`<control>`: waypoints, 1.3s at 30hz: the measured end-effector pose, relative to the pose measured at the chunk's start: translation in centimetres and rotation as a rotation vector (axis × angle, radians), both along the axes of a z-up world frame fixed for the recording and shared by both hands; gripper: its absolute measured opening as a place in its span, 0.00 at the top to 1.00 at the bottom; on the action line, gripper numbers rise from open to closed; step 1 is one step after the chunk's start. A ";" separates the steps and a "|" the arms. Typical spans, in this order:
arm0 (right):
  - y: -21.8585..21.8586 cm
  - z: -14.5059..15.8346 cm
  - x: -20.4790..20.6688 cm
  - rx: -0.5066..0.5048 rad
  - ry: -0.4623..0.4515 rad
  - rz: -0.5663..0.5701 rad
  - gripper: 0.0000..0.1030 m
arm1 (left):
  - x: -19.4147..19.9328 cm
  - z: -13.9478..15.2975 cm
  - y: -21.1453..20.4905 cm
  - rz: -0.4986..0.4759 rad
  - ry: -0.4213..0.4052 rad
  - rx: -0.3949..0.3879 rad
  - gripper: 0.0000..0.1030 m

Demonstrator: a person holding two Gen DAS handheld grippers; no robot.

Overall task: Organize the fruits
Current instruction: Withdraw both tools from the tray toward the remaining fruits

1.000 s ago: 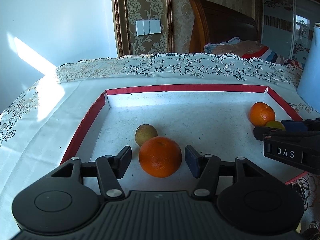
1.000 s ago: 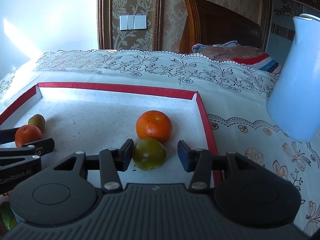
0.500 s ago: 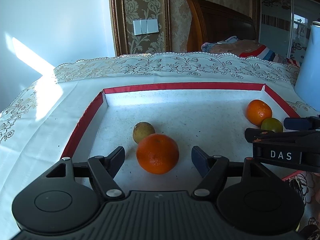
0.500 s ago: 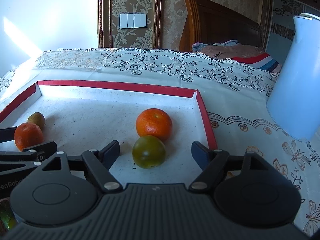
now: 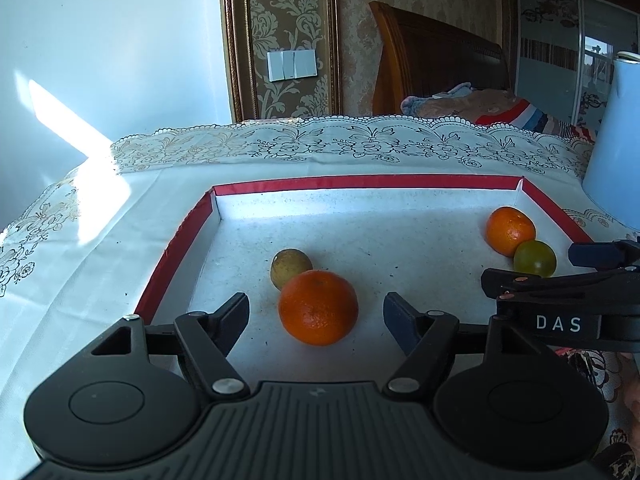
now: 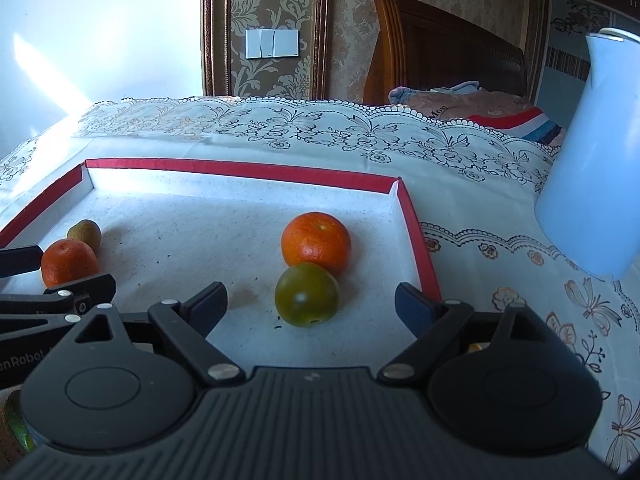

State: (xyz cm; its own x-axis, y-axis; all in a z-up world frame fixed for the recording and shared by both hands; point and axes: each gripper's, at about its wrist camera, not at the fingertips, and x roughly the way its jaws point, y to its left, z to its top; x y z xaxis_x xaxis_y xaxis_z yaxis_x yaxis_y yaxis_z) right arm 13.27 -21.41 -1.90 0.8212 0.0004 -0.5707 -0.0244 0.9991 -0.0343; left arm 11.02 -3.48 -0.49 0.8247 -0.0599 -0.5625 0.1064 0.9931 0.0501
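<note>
A red-rimmed white tray [image 5: 176,240] holds the fruit. In the left wrist view my left gripper [image 5: 316,318] is open, with an orange [image 5: 318,307] resting on the tray floor between its fingers. A small yellow-brown fruit [image 5: 291,267] lies just behind the orange. In the right wrist view my right gripper [image 6: 310,308] is open, wide of a green fruit [image 6: 307,295] on the tray, with a second orange [image 6: 316,243] touching it behind. The right gripper also shows in the left wrist view [image 5: 560,276], and the left gripper in the right wrist view [image 6: 60,292].
The tray [image 6: 416,240] sits on a lace tablecloth [image 6: 500,264]. A pale blue jug [image 6: 596,184] stands to the right of the tray. A wooden bed headboard [image 5: 436,64] and the wall stand beyond the table's far edge.
Both grippers opened wider and drew back a little from the fruit. The orange and the green fruit stay on the tray floor where they were.
</note>
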 end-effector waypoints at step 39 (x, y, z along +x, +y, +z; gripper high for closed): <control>-1.7 1.5 -8.7 0.096 -0.107 0.019 0.03 | -7.0 1.2 3.0 -0.008 -0.098 -0.053 0.24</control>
